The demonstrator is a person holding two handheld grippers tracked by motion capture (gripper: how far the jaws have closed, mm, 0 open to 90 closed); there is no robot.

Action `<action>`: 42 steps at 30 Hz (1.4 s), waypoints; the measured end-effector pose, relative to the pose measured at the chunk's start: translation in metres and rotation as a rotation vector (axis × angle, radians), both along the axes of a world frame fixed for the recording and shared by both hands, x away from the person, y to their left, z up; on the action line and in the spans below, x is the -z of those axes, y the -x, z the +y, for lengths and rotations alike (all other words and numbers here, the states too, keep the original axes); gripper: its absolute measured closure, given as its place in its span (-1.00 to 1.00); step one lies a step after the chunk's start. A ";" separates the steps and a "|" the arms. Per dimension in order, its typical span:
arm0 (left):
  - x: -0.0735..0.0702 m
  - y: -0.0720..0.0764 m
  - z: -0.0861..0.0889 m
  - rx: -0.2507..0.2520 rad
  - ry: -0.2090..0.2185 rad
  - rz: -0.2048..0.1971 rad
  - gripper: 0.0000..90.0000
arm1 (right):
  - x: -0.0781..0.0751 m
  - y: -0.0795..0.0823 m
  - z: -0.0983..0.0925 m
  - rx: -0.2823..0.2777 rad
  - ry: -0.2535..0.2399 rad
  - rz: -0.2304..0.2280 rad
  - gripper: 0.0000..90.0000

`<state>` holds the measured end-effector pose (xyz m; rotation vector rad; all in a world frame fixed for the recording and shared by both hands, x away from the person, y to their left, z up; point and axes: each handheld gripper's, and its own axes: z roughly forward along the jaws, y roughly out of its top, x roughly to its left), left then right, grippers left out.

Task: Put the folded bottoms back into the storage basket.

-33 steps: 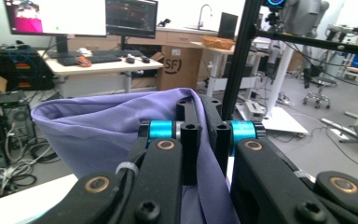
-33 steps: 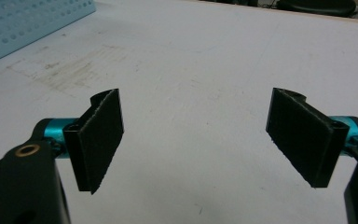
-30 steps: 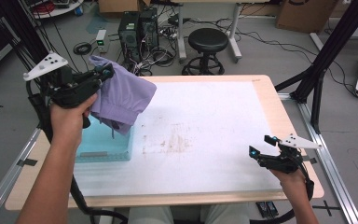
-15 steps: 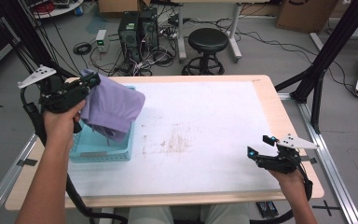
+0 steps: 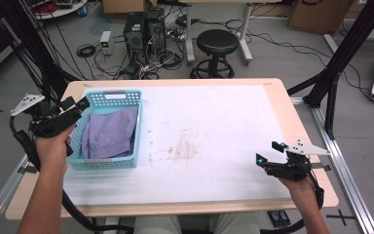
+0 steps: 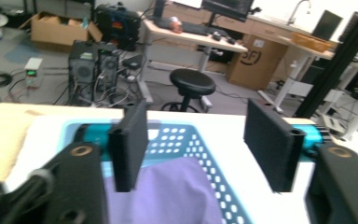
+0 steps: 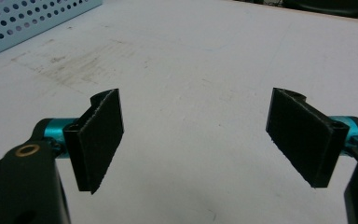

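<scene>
The table [image 5: 214, 195] is covered by a white, faintly stained sheet with a bare wooden border showing at every edge, and most of that sheet, from the centre of the high view across to its right, lies flat with wide room to move. At the left of the high view a light blue plastic basket [image 5: 111, 99], rectangular with perforated walls and a handle slot in its far end, sits near the table's left edge. A soft, crumpled purple cloth [image 5: 109, 134] lies inside it, loosely folded and lower than the rim. The left gripper [image 5: 80, 105] hovers at the basket's left rim; its jaws have just been opening, and in the left gripper view they stand well apart with nothing between the pads, the purple cloth [image 6: 168, 193] lying below them and free of both. The right gripper [image 5: 268, 157] sits at the lower right of the high view, near the table's front edge and well apart from the basket. In the right gripper view its flat, dark, rough-faced pads [image 7: 100, 135] are spread wide above the bare white sheet, gripping nothing.
</scene>
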<state>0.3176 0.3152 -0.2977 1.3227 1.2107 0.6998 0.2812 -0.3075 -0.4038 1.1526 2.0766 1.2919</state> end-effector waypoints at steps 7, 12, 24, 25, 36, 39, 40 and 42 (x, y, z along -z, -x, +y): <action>0.007 0.004 -0.028 0.070 -0.054 -0.052 -0.43 | 0.000 0.000 0.002 -0.005 0.009 0.000 -0.58; 0.012 0.006 -0.049 0.127 -0.072 -0.105 -0.50 | 0.000 0.000 0.002 0.000 0.000 0.002 -0.58; 0.019 0.009 -0.100 0.289 -0.066 -0.161 -0.50 | -0.001 0.000 0.000 0.003 0.000 0.000 -0.58; 0.020 0.010 -0.104 0.294 -0.071 -0.164 -0.50 | -0.002 0.000 0.001 0.002 0.000 -0.003 -0.58; 0.041 0.013 -0.148 0.364 -0.102 -0.132 -0.50 | -0.003 -0.002 0.005 -0.009 0.013 -0.007 -0.58; 0.049 0.014 -0.160 0.386 -0.100 -0.121 -0.50 | -0.004 -0.002 0.006 -0.008 0.013 -0.012 -0.58; 0.051 0.015 -0.165 0.391 -0.108 -0.118 -0.50 | -0.005 -0.002 0.006 -0.007 0.013 -0.010 -0.58; 0.055 0.016 -0.174 0.408 -0.131 -0.119 -0.50 | -0.005 -0.001 0.007 -0.006 0.011 -0.012 -0.58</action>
